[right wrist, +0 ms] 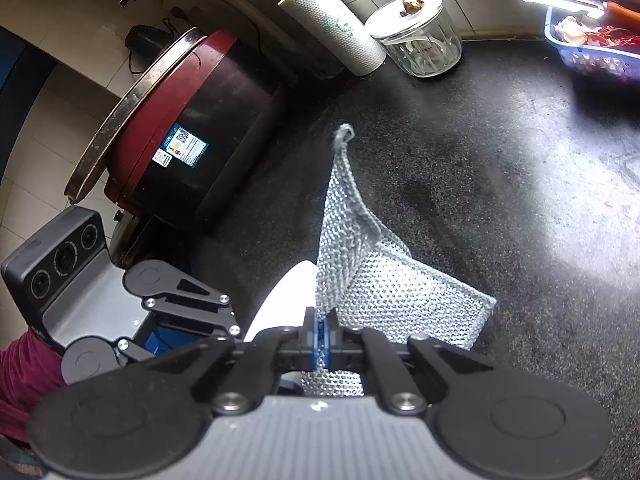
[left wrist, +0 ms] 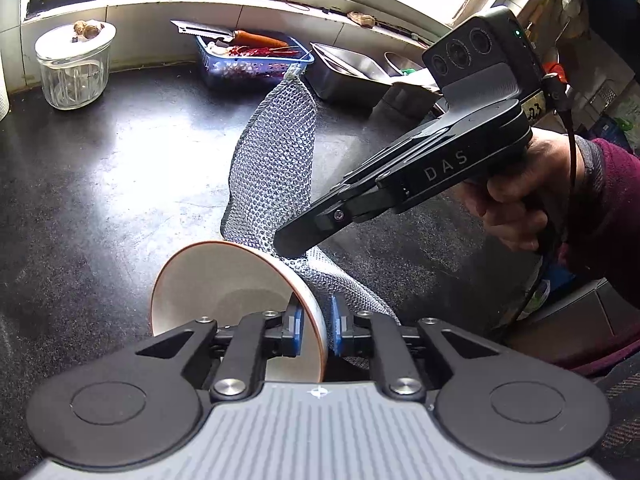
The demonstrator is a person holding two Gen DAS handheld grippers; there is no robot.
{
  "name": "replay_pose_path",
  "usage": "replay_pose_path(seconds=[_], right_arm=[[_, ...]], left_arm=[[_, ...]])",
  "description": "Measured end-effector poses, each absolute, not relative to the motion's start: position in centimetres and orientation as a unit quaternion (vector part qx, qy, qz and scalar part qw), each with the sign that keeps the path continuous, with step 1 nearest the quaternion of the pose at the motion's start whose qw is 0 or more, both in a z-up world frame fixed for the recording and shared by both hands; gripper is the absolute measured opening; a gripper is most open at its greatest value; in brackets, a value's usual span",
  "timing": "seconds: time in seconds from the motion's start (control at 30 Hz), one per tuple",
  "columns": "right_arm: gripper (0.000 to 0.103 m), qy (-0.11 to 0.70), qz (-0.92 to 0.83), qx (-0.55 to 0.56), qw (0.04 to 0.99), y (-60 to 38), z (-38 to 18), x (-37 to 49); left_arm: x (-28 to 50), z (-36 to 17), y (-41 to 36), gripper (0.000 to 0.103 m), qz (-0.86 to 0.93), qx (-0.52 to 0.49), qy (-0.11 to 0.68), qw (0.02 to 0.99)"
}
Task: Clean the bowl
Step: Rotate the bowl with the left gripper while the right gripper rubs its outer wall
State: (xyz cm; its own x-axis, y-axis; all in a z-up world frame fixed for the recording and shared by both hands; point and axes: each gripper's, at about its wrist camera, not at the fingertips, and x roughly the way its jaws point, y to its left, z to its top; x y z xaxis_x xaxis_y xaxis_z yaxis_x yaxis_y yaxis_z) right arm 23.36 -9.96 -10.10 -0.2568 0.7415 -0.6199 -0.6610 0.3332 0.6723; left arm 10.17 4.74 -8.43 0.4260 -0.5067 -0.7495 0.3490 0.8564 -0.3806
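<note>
One bowl (left wrist: pixel 224 280), one mesh scrubbing cloth (left wrist: pixel 276 160) and two tongs are in play. The left tongs (left wrist: pixel 316 334) are clamped on the bowl's rim, one blue pad inside and one outside, holding the white bowl tipped on edge above the dark counter (left wrist: pixel 100 184), its opening turned left of the tongs. The right tongs (right wrist: pixel 321 338) are pressed together on the cloth, which rises ahead of them and folds over to their right; the bowl's white edge (right wrist: pixel 280 300) sits just left of their tips. From the left wrist view, the right tongs (left wrist: pixel 288 242) reach in from the right, angled downward, tips touching the bowl's far rim with the cloth draped behind it, and the person's right hand (left wrist: pixel 516 196) wraps the handle.

Ahead of the left tongs, along the wall, stand one glass jar (left wrist: pixel 74 68) with a lid to the far left, one blue basket (left wrist: pixel 256 60) holding a carrot and red peppers, and metal trays (left wrist: pixel 348 72) to the right. Left of the right tongs stand one dark red cooker (right wrist: pixel 180 128) and one paper towel roll (right wrist: pixel 336 24).
</note>
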Motion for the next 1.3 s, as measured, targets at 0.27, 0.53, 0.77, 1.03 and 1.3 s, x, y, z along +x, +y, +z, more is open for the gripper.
replay_pose_path(seconds=[0.27, 0.53, 0.77, 1.03, 1.3], right_arm=[[0.003, 0.545, 0.575, 0.041, 0.609, -10.1, -10.4, 23.5], [0.003, 0.545, 0.572, 0.054, 0.610, -10.7, -10.9, 23.6], [0.003, 0.542, 0.566, 0.069, 0.617, -11.2, -11.2, 23.5], [0.003, 0.530, 0.561, 0.080, 0.630, -11.7, -10.8, 22.5], [0.003, 0.526, 0.565, 0.055, 0.633, -11.6, -10.4, 20.9]], left_arm=[[10.5, -8.6, 5.9, 0.022, -0.247, -0.129, 0.466, 0.840], [10.7, -8.8, 7.3, 0.013, -0.226, -0.172, 0.462, 0.840], [10.9, -9.4, 8.5, 0.008, -0.202, -0.238, 0.461, 0.830], [11.5, -10.0, 9.3, 0.007, -0.144, -0.312, 0.451, 0.824], [12.2, -10.4, 9.7, 0.007, -0.128, -0.334, 0.451, 0.817]])
